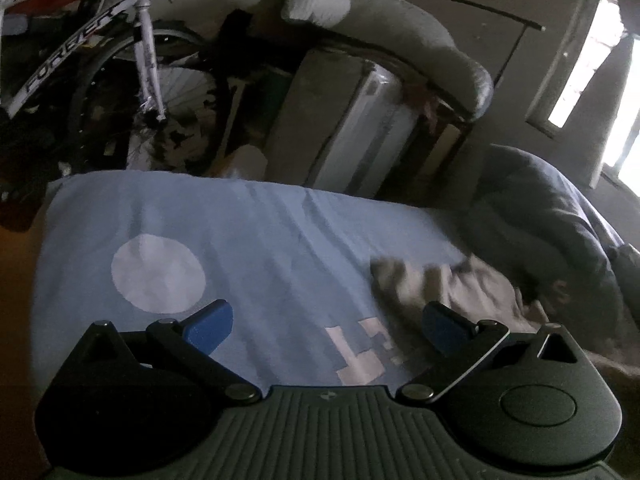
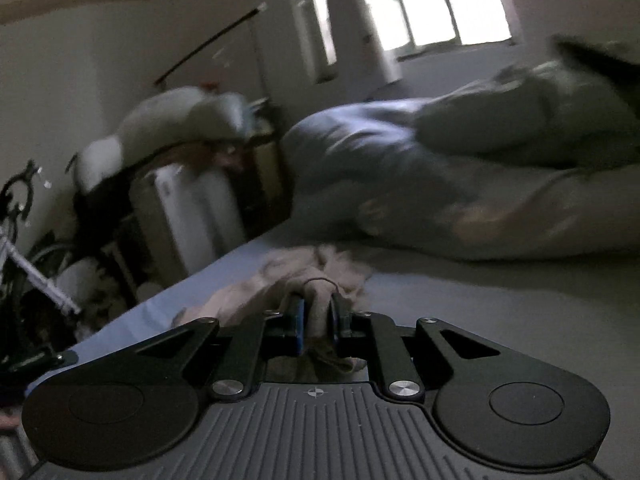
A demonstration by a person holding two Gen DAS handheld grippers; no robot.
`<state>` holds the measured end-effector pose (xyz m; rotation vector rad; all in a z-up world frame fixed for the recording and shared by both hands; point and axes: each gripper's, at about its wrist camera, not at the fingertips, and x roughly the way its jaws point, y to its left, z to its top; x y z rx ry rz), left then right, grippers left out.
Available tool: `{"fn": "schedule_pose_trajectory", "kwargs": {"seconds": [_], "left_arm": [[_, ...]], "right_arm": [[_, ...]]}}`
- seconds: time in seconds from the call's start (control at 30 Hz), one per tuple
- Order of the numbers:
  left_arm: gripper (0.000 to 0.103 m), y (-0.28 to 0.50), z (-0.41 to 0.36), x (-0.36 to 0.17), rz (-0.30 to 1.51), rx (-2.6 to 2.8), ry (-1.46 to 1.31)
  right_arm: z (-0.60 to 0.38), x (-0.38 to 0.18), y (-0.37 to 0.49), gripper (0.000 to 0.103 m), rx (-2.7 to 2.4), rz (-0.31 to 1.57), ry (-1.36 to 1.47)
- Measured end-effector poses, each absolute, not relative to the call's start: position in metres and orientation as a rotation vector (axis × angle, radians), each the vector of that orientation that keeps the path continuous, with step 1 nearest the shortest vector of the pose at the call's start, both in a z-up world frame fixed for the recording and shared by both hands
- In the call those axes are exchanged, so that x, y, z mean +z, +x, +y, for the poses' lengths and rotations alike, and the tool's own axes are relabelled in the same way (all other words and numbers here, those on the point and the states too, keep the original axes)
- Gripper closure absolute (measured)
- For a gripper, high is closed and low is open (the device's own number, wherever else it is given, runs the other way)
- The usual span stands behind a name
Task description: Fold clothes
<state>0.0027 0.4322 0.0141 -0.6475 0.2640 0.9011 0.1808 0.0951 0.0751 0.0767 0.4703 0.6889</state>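
A beige garment [image 2: 316,276] lies crumpled on the light blue bed sheet [image 1: 256,232]. In the right wrist view my right gripper [image 2: 318,320] is shut on a fold of it, the cloth pinched between the blue pads and trailing away from the fingers. The same beige garment [image 1: 440,284] shows blurred in the left wrist view, to the right of my left gripper [image 1: 326,320]. That gripper stands open over the sheet, its blue fingertips [image 1: 210,322] far apart with nothing between them.
A dark grey-blue duvet [image 1: 560,216] is heaped at the far right of the bed, with a pillow [image 2: 520,120] behind it. Beyond the bed's far edge stand a white bicycle [image 1: 136,64], a radiator [image 1: 360,128] and piled bedding. A window [image 2: 440,4] glares at the back.
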Motion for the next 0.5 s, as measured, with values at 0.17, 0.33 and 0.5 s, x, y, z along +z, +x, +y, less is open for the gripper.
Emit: {"fn": "schedule_pose_trajectory", "kwargs": {"seconds": [0.17, 0.33, 0.5], "left_arm": [[0.000, 0.010, 0.420, 0.018, 0.273, 0.847, -0.602], [0.000, 0.033, 0.388, 0.021, 0.319, 0.707, -0.538], [0.000, 0.055, 0.344, 0.017, 0.381, 0.473, -0.500]], "right_arm": [[-0.015, 0.102, 0.153, 0.089, 0.558, 0.469, 0.081], [-0.116, 0.100, 0.104, 0.089, 0.388, 0.500, 0.074], [-0.208, 0.093, 0.046, 0.089, 0.262, 0.544, 0.103]]}}
